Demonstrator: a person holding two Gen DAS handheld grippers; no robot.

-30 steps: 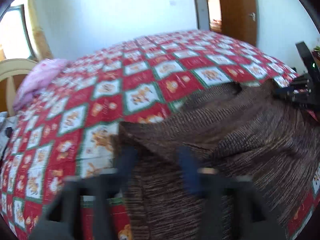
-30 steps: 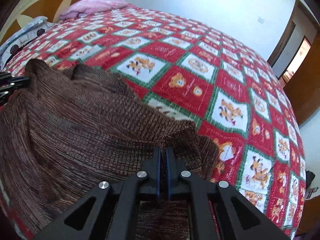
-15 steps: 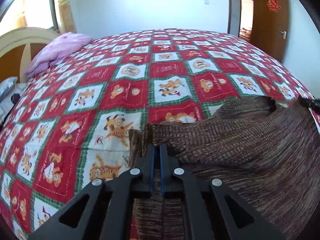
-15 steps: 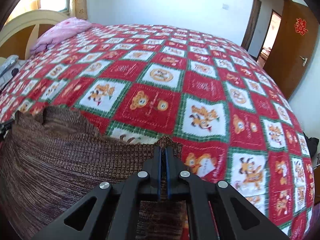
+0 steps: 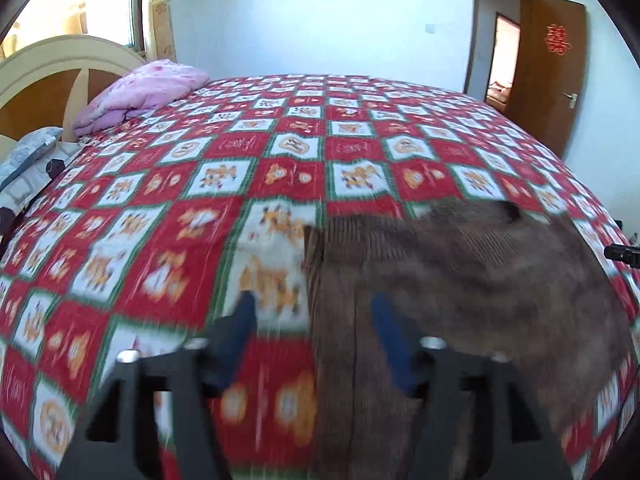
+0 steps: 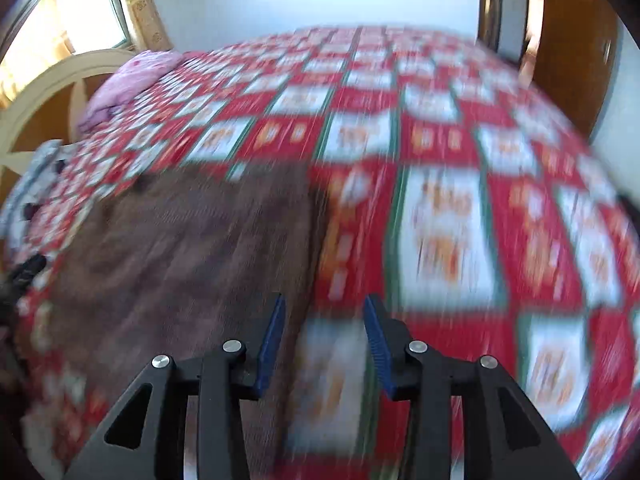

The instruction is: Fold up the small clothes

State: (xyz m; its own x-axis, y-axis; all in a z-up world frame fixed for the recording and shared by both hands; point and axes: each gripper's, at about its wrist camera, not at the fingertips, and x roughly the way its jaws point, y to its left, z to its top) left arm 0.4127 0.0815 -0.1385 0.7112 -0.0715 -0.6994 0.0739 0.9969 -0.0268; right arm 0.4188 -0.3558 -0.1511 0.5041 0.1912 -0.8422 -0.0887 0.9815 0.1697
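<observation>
Bedroom, white walls, big bed with a red, white and green checked cartoon bedspread [image 5: 224, 208] filling both views; both frames are motion-blurred, the right wrist view more so.

Nearest in the left wrist view: left gripper [image 5: 314, 312], jaws spread wide, nothing between the blue pads [image 5: 390, 330]. One finger sits over the bare bedspread, the other over the brown knit garment [image 5: 460, 280]. The garment's left edge runs up between the two fingers. Whether the fingers touch the fabric cannot be told.

Nearest in the right wrist view: right gripper [image 6: 324, 318], also spread apart and empty, blue pads [image 6: 274, 334] clearly separated. Left finger is over the garment [image 6: 180, 248], right finger over the bedspread [image 6: 460, 220]; the garment's right edge falls in the gap.

The garment lies spread on the near part of the bed, between the two grippers, with ribbed texture visible along its left side. Its far edge shows a dark opening, detail blurred. A dark tip of the right gripper shows at the right edge of the left wrist view, just beside the garment.

Further back: a pink bundle of bedding [image 5: 140, 92] near the head of the bed, a cream and wood headboard [image 5: 52, 76] behind it, grey patterned fabric [image 5: 28, 152] at the left edge. Window with bright light at far left. A brown wooden door [image 5: 552, 68] with a red ornament [image 5: 557, 39] stands at far right.
</observation>
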